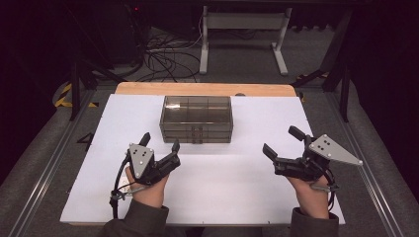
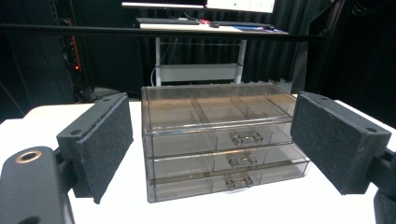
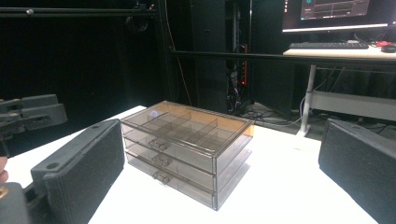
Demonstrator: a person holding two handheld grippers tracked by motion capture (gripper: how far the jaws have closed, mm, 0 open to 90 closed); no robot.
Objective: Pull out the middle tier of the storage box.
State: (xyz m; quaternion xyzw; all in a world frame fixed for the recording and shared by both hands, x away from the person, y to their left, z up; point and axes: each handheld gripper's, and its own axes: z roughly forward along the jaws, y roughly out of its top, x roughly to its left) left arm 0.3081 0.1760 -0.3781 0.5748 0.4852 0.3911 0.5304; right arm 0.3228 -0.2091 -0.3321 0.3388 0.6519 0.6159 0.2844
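No readable labels or brand marks anywhere, and the monitor text behind is way too small to make out. The main thing is a smoky see-through drawer box (image 1: 196,119) on the white tabletop (image 1: 222,182), sitting just ahead of the left hand-held gripper (image 1: 159,144) and well off to the side of the right hand-held gripper (image 1: 281,143). It has three stacked drawers with little clear handles (image 2: 246,137), all pushed in, plus a divided tray on top; the compartments look empty. Both grippers are spread wide and released, holding nothing, clear of the box
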